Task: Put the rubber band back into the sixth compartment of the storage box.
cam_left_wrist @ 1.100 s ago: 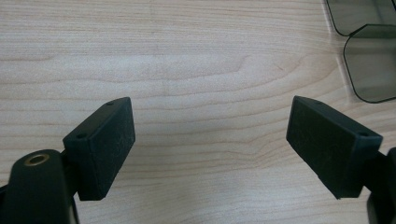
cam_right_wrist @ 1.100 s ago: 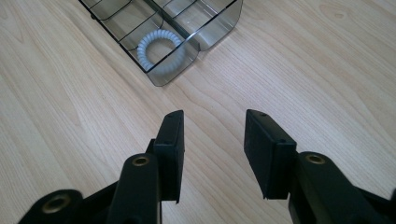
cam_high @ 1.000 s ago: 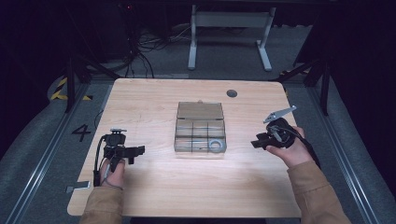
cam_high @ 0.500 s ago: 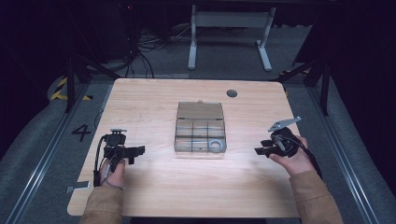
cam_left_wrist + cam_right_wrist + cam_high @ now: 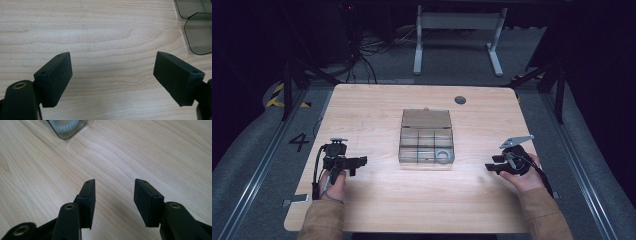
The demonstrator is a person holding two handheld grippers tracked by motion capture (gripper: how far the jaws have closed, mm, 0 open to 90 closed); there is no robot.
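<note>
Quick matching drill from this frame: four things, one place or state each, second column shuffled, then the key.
1. left gripper
2. right gripper
3. box
4. ring

a. clear, lid open, mid-table
b. white, in the box's near right compartment
c. jaws open, empty, at the table's left
d. jaws just opened, empty, right of the box

Pairs: 1-c, 2-d, 3-a, 4-b

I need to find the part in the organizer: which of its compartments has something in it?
The front right compartment of the clear organizer box, on the right gripper's side: it holds a whitish ring. The other compartments look empty.
</note>
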